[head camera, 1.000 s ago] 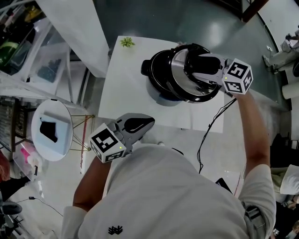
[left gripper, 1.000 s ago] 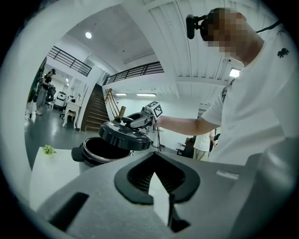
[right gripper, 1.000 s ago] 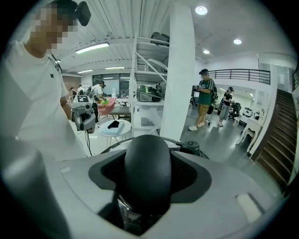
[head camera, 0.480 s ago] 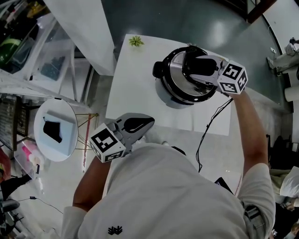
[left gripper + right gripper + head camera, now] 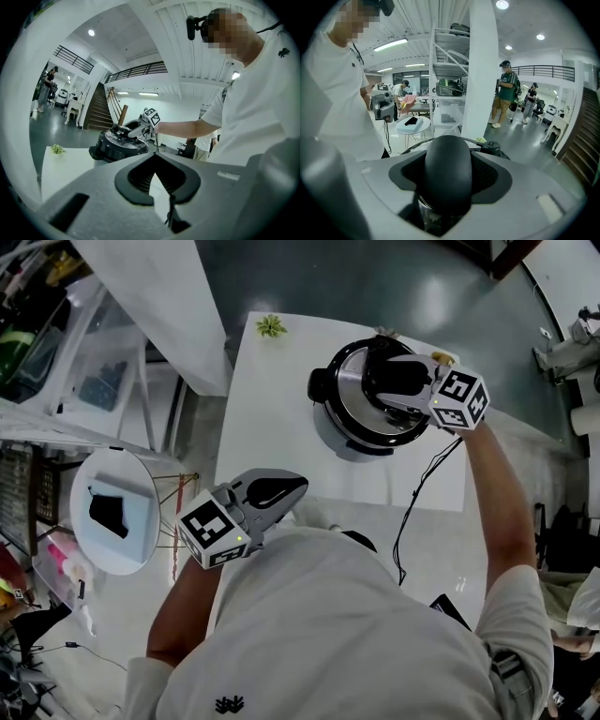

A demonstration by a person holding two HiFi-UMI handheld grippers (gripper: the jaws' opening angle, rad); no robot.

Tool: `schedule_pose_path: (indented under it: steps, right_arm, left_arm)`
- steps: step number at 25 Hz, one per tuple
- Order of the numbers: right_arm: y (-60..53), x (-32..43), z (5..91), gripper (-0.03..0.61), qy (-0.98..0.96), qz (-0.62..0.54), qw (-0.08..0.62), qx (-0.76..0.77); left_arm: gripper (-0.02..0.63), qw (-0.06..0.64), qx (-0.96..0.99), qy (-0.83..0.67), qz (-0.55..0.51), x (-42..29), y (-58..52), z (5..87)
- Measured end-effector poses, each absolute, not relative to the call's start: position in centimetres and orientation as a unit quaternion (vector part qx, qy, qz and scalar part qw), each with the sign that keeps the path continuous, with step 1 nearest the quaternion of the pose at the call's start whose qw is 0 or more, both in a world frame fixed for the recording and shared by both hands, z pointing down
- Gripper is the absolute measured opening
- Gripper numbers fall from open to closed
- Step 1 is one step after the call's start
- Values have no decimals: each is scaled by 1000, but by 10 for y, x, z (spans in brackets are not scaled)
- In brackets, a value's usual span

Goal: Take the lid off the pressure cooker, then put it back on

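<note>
A black and steel pressure cooker (image 5: 328,435) stands at the far right of the white table (image 5: 272,427). Its lid (image 5: 352,401) lies level over the body and looks set down on it. My right gripper (image 5: 392,381) reaches in from the right and is shut on the lid's black handle (image 5: 447,173), which fills its jaws in the right gripper view. My left gripper (image 5: 274,491) hangs at the table's near edge, away from the cooker, shut with nothing in it. The left gripper view looks across the table at the cooker (image 5: 117,147).
A small green plant (image 5: 272,326) lies at the table's far left corner. The cooker's black cord (image 5: 417,502) trails off the near right edge. A round side table (image 5: 112,512) and shelves stand to the left. People stand far off in the room.
The lid was tilted and offset to the right of the cooker's body; my right gripper has brought it left and down until it sits squarely over the body. The left gripper still holds nothing.
</note>
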State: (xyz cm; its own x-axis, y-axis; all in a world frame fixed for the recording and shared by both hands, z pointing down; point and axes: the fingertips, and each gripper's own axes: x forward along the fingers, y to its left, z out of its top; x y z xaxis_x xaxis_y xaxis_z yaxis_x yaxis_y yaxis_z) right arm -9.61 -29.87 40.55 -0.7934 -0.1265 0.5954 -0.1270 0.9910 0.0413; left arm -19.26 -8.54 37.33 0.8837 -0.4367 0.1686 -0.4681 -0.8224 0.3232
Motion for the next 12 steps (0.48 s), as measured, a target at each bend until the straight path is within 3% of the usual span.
schedule_pose_path:
  steps: [12]
  right_arm:
    - [-302,-96,416,291,-948,1,311,62]
  left_arm:
    - [6,190,955,-226,43,-194,-93,378]
